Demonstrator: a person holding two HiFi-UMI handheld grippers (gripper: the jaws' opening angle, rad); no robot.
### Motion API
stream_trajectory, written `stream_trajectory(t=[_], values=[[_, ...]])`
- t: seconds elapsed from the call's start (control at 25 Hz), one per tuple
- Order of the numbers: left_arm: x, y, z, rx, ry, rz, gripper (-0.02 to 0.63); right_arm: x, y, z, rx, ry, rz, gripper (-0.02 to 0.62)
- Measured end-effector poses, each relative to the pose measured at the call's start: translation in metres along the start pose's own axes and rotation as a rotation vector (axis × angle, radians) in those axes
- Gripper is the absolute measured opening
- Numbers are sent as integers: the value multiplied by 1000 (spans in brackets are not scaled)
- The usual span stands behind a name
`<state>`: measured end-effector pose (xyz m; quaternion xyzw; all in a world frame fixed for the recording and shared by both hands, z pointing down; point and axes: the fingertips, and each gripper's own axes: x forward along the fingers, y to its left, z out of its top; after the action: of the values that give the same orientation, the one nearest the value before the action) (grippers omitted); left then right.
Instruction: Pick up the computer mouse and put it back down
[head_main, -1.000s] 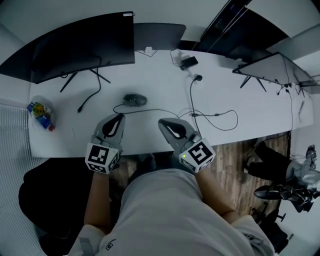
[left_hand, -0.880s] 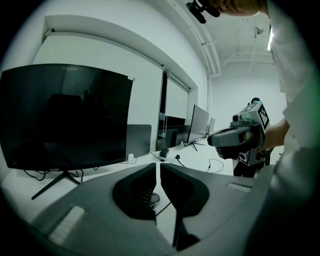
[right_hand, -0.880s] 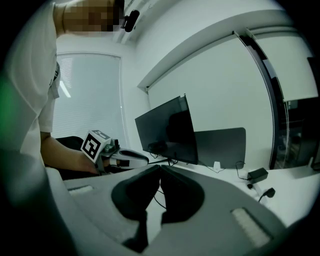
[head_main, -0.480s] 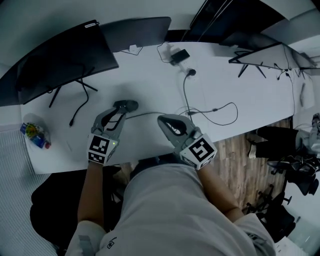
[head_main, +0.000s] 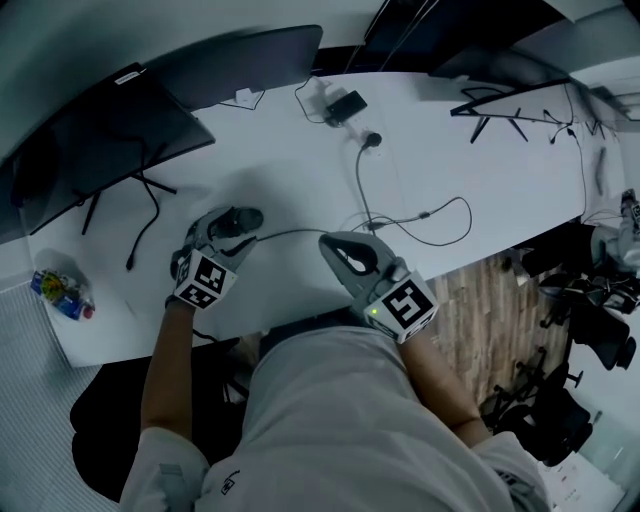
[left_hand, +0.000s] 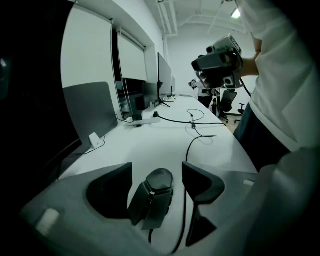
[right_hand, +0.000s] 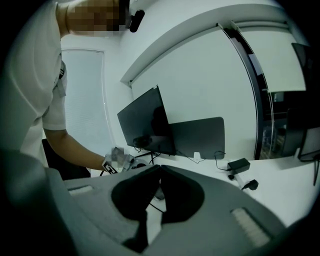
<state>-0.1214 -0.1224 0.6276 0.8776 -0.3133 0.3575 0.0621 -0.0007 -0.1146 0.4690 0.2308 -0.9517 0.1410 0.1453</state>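
Mouse (left_hand: 154, 196) lies on the white desk (left_hand: 165, 140) between the spread jaws of the left hand-held gripper (left_hand: 156, 186). Bare desk shows between it and the right-side jaw. On the other side its edge runs up against the dark jaw, and I cannot tell whether they touch. Its cable (left_hand: 188, 150) trails away across the desk. From the head view the left hand-held gripper (head_main: 222, 232) covers much of the mouse (head_main: 242, 217), leaving only the far end visible. The right hand-held gripper (right_hand: 160, 170) hangs near the desk's front edge, well apart from the mouse, jaws pressed together on nothing.
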Motion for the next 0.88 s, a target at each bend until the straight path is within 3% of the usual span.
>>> stream_trajectory(t=[0.28, 0.44, 0.88], values=[[34, -1, -24, 49, 62, -114, 347, -8, -17, -20, 21, 70, -41, 3], [47, -4, -38, 63, 95, -160, 354, -6, -24, -16, 31, 40, -53, 3], [60, 1, -41, 111, 129, -204, 354, -5, -31, -19, 56, 35, -72, 3]])
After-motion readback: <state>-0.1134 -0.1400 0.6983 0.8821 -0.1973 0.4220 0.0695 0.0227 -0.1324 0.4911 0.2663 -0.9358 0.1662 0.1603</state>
